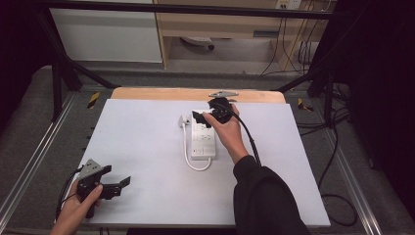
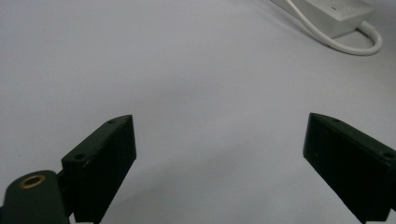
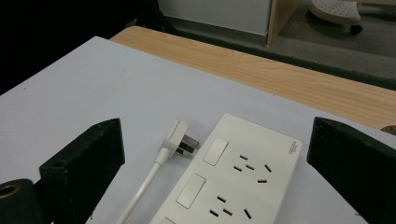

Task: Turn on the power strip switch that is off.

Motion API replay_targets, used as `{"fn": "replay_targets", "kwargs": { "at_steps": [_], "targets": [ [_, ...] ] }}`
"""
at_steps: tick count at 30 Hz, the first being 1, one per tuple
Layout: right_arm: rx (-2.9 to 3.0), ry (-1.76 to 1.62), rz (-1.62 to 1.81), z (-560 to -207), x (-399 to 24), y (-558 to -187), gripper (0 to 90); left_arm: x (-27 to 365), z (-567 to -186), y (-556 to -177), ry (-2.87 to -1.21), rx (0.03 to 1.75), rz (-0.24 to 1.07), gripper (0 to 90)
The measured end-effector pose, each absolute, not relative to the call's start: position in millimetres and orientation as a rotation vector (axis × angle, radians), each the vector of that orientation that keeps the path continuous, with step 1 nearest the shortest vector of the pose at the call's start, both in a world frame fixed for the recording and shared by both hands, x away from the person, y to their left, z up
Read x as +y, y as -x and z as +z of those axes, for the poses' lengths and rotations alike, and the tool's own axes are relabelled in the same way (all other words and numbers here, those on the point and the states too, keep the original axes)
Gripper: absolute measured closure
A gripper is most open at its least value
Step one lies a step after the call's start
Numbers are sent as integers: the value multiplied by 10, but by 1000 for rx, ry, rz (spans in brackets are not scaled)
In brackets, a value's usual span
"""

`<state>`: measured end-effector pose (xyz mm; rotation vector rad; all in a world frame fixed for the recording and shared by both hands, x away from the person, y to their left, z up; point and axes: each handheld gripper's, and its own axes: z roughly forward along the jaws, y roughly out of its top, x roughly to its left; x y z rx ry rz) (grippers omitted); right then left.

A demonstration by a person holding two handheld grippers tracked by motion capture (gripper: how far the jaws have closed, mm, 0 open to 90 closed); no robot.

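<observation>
Lab or test bay set up for recording, not a home. Work surface is a white board (image 1: pixel 147 161) laid on a wooden tabletop (image 1: pixel 195 94), ringed by a black metal frame (image 1: pixel 63 73) with angled struts and aluminium rails (image 1: pixel 29 161) along the grey floor. Yellow-black hazard tape (image 1: pixel 93 99) marks the frame's feet. Black drapes (image 1: pixel 377 73) close off both sides. Behind: a pale wooden cabinet (image 1: pixel 220 24), a white panel (image 1: pixel 107 34), a wall socket (image 1: pixel 288 4) with loose cables (image 1: pixel 293 49) hanging, a castor base (image 3: pixel 336 11) of an office chair. More cables (image 1: pixel 337 147) trail over the floor at the right.
</observation>
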<state>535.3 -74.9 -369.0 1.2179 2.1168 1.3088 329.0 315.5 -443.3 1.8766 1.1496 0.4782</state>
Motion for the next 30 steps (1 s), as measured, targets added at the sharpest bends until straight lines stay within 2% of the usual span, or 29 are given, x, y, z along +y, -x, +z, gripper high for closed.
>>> {"fn": "replay_targets", "kwargs": {
  "at_steps": [30],
  "targets": [
    [2050,-1199,1366,-3533,-1250,-5039,44,3157,-4433,-3289,-1881,1150,481,91]
  ]
}}
